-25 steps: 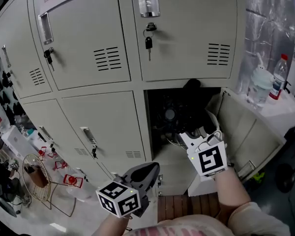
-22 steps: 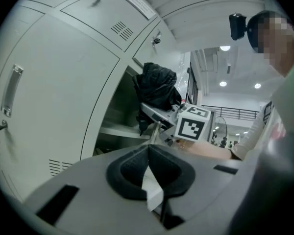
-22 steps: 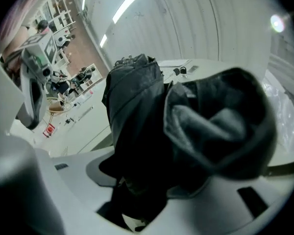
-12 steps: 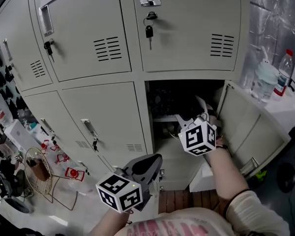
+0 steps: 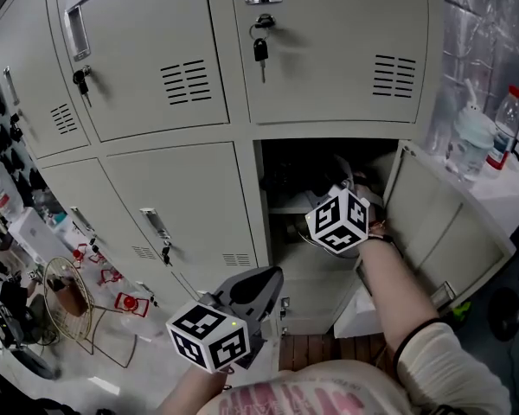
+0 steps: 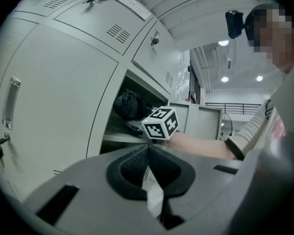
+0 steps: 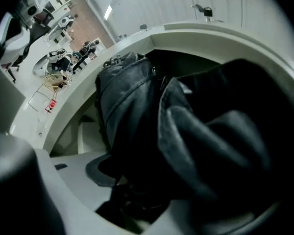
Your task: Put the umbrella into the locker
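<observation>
The lower locker stands open, its door swung to the right. My right gripper reaches into the opening, and its marker cube hides the jaws in the head view. In the right gripper view a dark folded umbrella fills the space between the jaws, which grip it and have just eased slightly wider. A black bag lies behind it in the compartment, and the black bag also shows in the left gripper view. My left gripper hangs low in front of the lockers, shut and empty.
Closed locker doors with keys fill the wall above and to the left. A water bottle and a white cup stand on a surface at the right. A wire basket sits on the floor at the left.
My right gripper has moved from below the opening up into the locker with the umbrella. The left gripper has stayed where it was.
</observation>
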`<state>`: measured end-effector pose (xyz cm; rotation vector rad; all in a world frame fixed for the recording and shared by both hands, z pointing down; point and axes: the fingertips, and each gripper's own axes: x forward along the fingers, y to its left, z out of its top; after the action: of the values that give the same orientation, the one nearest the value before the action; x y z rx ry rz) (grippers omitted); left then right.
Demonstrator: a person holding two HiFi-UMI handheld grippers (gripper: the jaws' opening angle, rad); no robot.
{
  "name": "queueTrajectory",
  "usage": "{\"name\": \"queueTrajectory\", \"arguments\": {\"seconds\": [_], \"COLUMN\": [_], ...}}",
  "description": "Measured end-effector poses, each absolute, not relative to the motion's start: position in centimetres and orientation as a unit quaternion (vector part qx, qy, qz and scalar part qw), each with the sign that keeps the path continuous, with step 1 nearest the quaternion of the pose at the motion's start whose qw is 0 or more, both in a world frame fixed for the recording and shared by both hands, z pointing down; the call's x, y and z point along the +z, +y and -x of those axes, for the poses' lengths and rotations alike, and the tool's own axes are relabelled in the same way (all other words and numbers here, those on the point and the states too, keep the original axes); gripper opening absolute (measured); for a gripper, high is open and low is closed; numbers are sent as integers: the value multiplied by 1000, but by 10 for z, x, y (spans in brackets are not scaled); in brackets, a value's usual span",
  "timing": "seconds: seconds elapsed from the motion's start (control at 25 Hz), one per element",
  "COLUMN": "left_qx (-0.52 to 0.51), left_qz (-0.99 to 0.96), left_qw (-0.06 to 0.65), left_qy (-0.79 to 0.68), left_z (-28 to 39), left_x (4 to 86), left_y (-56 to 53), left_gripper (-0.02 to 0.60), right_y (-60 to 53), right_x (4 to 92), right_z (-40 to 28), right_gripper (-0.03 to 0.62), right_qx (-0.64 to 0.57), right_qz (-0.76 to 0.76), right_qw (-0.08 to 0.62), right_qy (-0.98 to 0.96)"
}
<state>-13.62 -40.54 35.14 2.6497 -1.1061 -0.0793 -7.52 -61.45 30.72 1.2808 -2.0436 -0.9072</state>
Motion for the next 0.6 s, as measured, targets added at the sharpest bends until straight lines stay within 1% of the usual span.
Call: {"name": "queueTrajectory", "arguments": {"seconds": [0.2,0.6], "left_qx": [-24,-24], "left_qz": [-912,-906], "left_qw": [129,126], "left_qy": [-387,-403], "left_z": [138,148], "left_x": [350,347], "left_y": [-405,-408], "left_gripper": [2,3], "right_y": [-632,-664], "right_x": [327,358], "right_z": [77,89], "right_gripper": [262,276], "right_qx": [-330,-298], "right_qz": [-461,-427], "right_qw": [333,416], "right_qy": [-754,-746]}}
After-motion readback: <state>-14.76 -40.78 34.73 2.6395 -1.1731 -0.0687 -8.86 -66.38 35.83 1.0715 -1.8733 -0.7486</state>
